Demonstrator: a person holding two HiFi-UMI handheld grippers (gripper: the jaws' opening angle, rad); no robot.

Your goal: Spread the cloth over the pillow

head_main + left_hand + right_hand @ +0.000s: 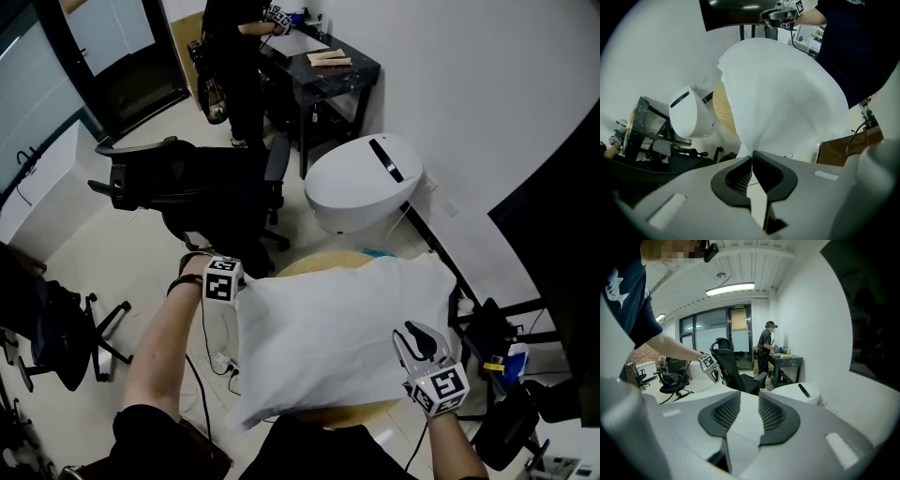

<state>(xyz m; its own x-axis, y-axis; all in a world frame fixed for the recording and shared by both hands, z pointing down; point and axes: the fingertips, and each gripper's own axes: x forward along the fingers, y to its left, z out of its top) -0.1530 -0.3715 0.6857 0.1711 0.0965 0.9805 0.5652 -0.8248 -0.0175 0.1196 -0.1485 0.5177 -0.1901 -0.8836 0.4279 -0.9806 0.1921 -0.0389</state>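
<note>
So the cloth (328,337) is the big white thing in the middle of the head view. It's draped over a puffy bulge sitting on a round tan table (323,262). That bulge has to be the pillow, but none of its own surface shows, only white fabric. The table peeks out along the cloth's upper edge and again at the bottom.

The left gripper (752,153) is at the cloth's left edge in the head view and points pretty much straight down. In the left gripper view its jaws are closed tight, with the cloth pinched right at the tips. From there the fabric fans up into a wide white sheet that fills the centre of that frame.

The right gripper (749,397) sits at the lower right of the cloth in the head view. Its jaws stand partly apart, and white fabric fills the whole gap between them, touching both pads. It looks clamped on a thicker bunch of the cloth there.

Each gripper can see the other. The right one shows at the top of the left gripper view, and the left one's marker cube is at mid-left of the right gripper view.

Around it all:
- A black office chair (178,183) is at upper left of the head view.
- A white rounded unit with a black strip (361,187) is just above the table.
- A person (234,56) stands at a dark desk (328,70) along the top edge.
</note>
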